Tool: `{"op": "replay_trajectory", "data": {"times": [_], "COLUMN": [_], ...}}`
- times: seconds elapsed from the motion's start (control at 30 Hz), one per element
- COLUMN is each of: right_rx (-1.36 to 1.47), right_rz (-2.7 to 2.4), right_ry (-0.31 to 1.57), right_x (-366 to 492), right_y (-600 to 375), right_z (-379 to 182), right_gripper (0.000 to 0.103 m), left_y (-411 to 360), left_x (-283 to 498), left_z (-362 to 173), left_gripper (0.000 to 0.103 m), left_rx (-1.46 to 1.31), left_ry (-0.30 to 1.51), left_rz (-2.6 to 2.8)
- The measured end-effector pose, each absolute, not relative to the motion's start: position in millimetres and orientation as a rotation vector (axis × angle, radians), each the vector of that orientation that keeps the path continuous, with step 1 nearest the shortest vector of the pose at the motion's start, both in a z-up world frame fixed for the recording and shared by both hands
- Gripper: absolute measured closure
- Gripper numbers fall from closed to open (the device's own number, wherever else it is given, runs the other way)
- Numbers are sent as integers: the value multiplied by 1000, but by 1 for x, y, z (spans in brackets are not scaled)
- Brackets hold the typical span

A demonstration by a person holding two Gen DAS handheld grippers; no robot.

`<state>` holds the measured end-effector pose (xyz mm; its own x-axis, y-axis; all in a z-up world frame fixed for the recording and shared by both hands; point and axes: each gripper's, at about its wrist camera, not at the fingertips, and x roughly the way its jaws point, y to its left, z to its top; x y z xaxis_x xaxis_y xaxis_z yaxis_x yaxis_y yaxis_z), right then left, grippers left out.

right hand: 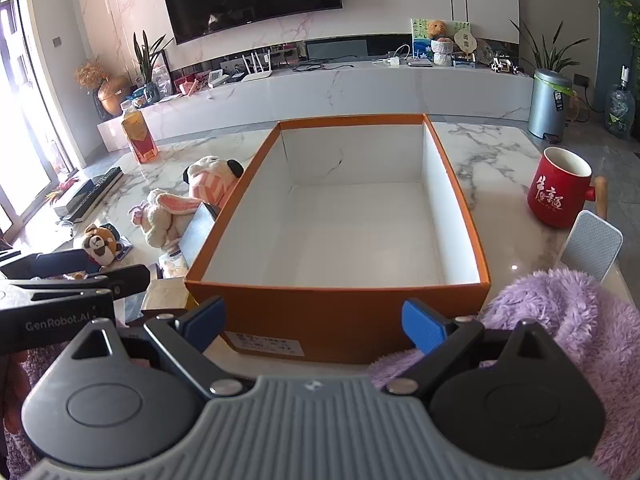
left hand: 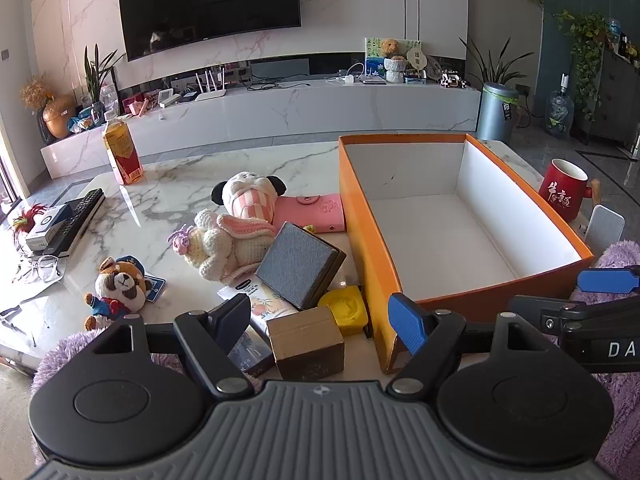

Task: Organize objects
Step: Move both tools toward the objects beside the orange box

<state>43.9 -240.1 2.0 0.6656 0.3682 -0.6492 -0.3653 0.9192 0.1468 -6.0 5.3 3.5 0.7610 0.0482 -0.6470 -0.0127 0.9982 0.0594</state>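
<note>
An empty orange box (left hand: 362,216) with a white inside stands on the marble table; it also fills the middle of the right wrist view (right hand: 336,304). Left of it lie a brown cardboard box (left hand: 306,342), a yellow block (left hand: 346,308), a grey case (left hand: 298,270), a pink wallet (left hand: 312,210), a crocheted bunny (left hand: 224,244), a striped plush (left hand: 248,196) and a raccoon plush (left hand: 118,286). My left gripper (left hand: 322,324) is open, just above the brown box. My right gripper (right hand: 314,326) is open and empty in front of the orange box's near wall.
A red mug (right hand: 560,188) and a white gridded object (right hand: 592,250) stand right of the box. An orange bottle (left hand: 122,152), a remote (left hand: 80,216) and glasses (left hand: 40,270) lie at the table's left. Purple fluffy sleeves (right hand: 560,320) show near both grippers.
</note>
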Motion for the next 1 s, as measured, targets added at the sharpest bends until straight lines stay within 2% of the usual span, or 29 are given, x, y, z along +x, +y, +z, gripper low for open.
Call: {"op": "replay_trajectory", "data": {"times": [1.0], "right_rx": [-12], "right_rz": [421], "right_ry": [740], "right_x": [39], "right_y": [-237], "right_z": [5], "right_gripper": [8], "left_y": [14], "left_x": [-14], "left_z": [2], "left_gripper": [16], "left_rx": [22], "left_ry": [729], "left_rz": [55]}}
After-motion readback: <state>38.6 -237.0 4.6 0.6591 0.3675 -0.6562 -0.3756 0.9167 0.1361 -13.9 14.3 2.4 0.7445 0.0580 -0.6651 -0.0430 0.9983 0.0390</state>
